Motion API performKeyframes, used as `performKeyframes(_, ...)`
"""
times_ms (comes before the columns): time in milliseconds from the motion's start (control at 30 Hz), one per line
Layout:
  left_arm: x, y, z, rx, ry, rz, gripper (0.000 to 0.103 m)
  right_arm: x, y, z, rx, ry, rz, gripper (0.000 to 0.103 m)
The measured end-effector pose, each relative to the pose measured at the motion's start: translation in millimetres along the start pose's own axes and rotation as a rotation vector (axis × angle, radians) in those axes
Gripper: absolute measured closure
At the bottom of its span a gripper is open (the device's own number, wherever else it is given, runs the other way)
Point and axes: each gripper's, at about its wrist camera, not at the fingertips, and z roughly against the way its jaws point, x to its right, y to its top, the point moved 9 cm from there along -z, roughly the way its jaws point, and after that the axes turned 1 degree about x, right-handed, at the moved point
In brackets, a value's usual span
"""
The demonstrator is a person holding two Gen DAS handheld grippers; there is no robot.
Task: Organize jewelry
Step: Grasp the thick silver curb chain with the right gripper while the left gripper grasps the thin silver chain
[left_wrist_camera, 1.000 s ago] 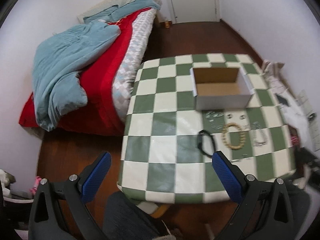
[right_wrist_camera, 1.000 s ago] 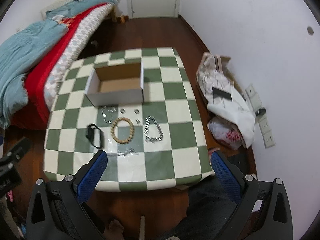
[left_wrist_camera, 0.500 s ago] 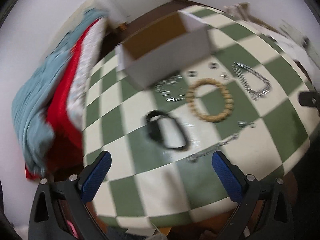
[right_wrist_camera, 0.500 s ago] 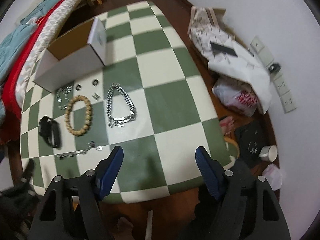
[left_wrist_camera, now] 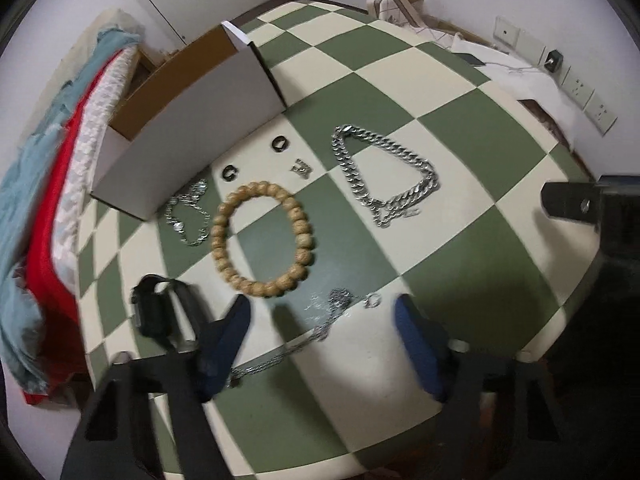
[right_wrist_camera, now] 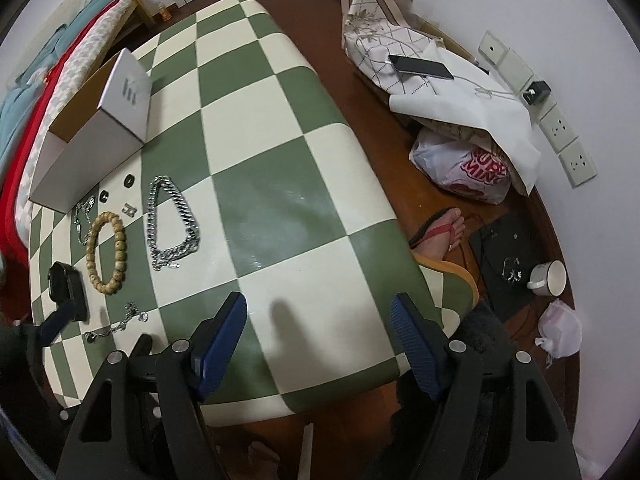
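Note:
Jewelry lies on the green-and-cream checkered table (left_wrist_camera: 440,92). A wooden bead bracelet (left_wrist_camera: 264,240) sits in the middle, a thick silver chain (left_wrist_camera: 384,172) to its right, a thin silver chain (left_wrist_camera: 304,336) near the front edge, a black watch (left_wrist_camera: 154,312) at the left, a small silver chain (left_wrist_camera: 188,216) and two dark rings (left_wrist_camera: 280,144) by the open white box (left_wrist_camera: 188,128). My left gripper (left_wrist_camera: 322,320) is open, low over the thin chain. My right gripper (right_wrist_camera: 320,316) is open and empty over the table's front right (right_wrist_camera: 280,184).
A bed with red and blue bedding (left_wrist_camera: 48,184) stands left of the table. Bags, a phone (right_wrist_camera: 420,66), a mug (right_wrist_camera: 548,278) and a person's foot (right_wrist_camera: 440,234) are on the floor to the right. Wall sockets (right_wrist_camera: 560,136) line the right wall.
Both grippers have dropped down and moved in close over the table. The left one now hovers over the thin chain, and its jaws have narrowed. The jewelry has not moved.

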Motion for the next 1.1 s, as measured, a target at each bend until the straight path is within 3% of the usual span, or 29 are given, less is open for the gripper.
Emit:
performKeyframes(33,1.9,1.7,-0.9,0.002,-0.039,0.007,0.057,1.2,0.0,-0.6,-0.001,0.001,-0.002,0.027)
performKeyframes(100,8.0,1.4,-0.6,0.006,-0.116,0.018,0.091,3.7,-0.3,-2.8,-0.002,0.007,-0.008,0.027)
performKeyframes(167,16.7,1.1,1.9,0.013,-0.137,0.016,0.098,4.8,-1.1,-3.4,-0.004,0.01,-0.013,0.027)
performKeyframes(333,6.4,-4.0,3.1,-0.001,-0.13,0.055,0.099,2.2,-1.2,-2.5,-0.003,0.026,-0.019,0.027)
performKeyframes(633,-57.4,-23.9,21.8,0.003,-0.109,0.226,0.099,-34.4,13.4,-1.9,0.03,0.104,0.017,0.028)
performKeyframes(667,-63.8,-27.0,23.4,0.002,-0.106,0.243,0.099,-42.5,15.9,-4.7,0.034,0.111,0.027,0.036)
performKeyframes(767,-79.6,-37.4,30.3,0.001,-0.099,0.279,0.099,-66.3,22.0,-16.9,0.025,0.145,0.056,0.043)
performKeyframes(900,-92.8,-46.0,38.7,0.009,-0.086,0.299,0.099,-89.6,31.1,-26.9,0.074,0.036,0.145,0.047)
performKeyframes(933,-94.4,-45.6,39.9,0.012,-0.085,0.301,0.099,-95.5,30.7,-28.0,0.086,0.013,0.18,0.054)
performKeyframes(967,-97.9,-45.1,41.8,0.012,-0.084,0.302,0.099,-98.6,29.9,-27.7,0.096,0.002,0.204,0.076)
performKeyframes(1000,-99.8,-45.7,43.5,0.015,-0.084,0.307,0.099,-105.2,28.0,-26.2,0.112,0.025,0.234,0.088)
performKeyframes(1033,-103.3,-46.6,45.8,0.018,-0.087,0.312,0.099,-110.3,24.9,-25.6,0.111,0.051,0.248,0.091)
performKeyframes(1100,-106.7,-45.1,49.3,0.026,-0.092,0.322,0.099,-110.7,21.4,-24.2,0.11,0.021,0.269,0.092)
